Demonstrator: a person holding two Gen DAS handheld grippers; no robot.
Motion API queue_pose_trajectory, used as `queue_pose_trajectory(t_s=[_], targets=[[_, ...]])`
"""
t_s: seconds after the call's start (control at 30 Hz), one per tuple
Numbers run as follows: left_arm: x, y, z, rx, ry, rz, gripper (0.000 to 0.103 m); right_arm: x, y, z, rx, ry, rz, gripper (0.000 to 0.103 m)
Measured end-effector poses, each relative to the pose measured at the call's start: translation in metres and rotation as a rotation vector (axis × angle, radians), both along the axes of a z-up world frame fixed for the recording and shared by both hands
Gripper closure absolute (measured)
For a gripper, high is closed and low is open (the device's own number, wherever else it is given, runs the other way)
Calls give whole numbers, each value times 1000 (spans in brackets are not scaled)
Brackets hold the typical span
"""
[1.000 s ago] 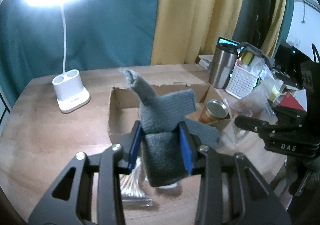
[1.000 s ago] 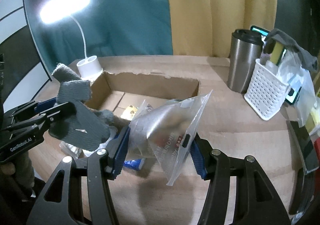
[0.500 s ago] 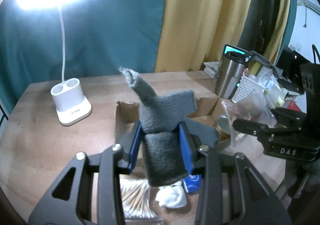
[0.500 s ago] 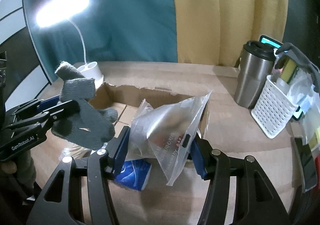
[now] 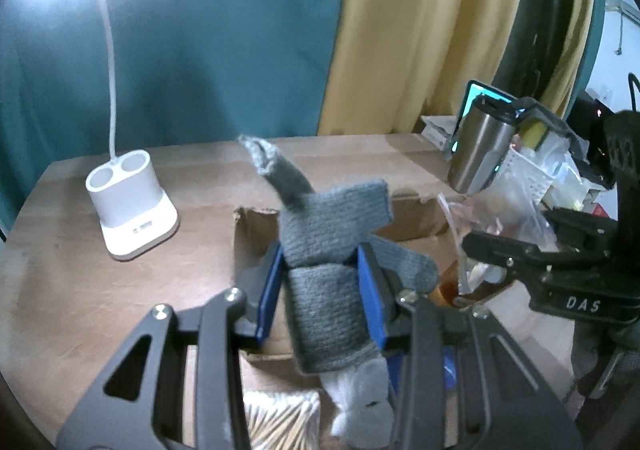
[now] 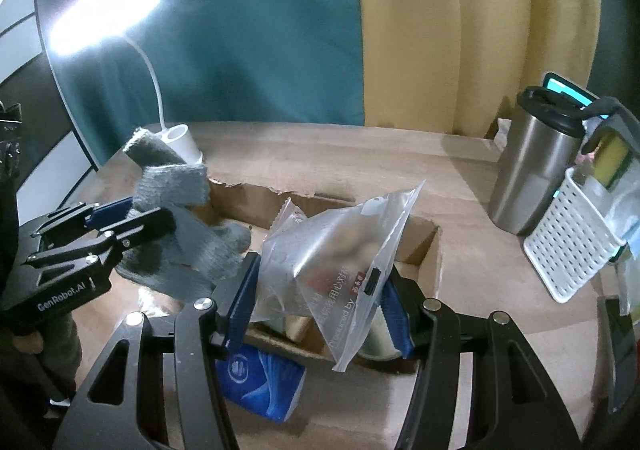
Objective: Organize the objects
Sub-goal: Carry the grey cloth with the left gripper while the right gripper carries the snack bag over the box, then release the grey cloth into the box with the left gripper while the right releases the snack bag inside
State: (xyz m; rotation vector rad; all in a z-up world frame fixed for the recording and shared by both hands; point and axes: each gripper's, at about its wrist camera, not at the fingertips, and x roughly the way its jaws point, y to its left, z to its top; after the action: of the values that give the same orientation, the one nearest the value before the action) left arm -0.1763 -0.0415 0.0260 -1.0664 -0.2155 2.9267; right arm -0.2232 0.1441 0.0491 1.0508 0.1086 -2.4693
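Observation:
My left gripper (image 5: 320, 294) is shut on a grey knitted glove (image 5: 328, 234) and holds it above an open cardboard box (image 5: 416, 209). The glove also shows in the right wrist view (image 6: 176, 234), with the left gripper (image 6: 132, 215) at the left. My right gripper (image 6: 320, 298) is shut on a clear plastic zip bag (image 6: 340, 250) with something inside, held over the box (image 6: 430, 262). In the left wrist view the right gripper (image 5: 472, 246) holds the bag (image 5: 500, 209) at the right.
A white lamp base (image 5: 128, 217) stands on the wooden table at left. A steel tumbler (image 6: 532, 173) and a white perforated basket (image 6: 568, 246) stand at right. A blue packet (image 6: 260, 382), cotton swabs (image 5: 280, 422) and a white wad (image 5: 356, 398) lie below the grippers.
Both grippers have risen and pulled back toward the near side with their loads still held. The box now sits lower and further under the fingers, and the blue packet and swabs have come into view.

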Motion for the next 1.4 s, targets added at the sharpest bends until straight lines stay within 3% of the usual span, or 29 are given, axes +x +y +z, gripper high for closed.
queue_pose_trajectory(t_s=[0.77, 0.93, 1.03, 1.1, 1.4], targets=[[-37, -1, -56, 15, -194, -27, 64, -54, -33, -31, 7, -86, 42, 43], [-36, -3, -53, 13, -196, -21, 60, -60, -40, -35, 7, -102, 51, 43], [-34, -6, -49, 25, -184, -9, 42, -59, -42, -36, 10, -100, 55, 38], [-32, -8, -47, 29, -173, -7, 42, -58, -42, -35, 10, -90, 52, 31], [-19, -6, -38, 24, -150, 10, 42, -46, -35, -23, 17, -59, 26, 30]])
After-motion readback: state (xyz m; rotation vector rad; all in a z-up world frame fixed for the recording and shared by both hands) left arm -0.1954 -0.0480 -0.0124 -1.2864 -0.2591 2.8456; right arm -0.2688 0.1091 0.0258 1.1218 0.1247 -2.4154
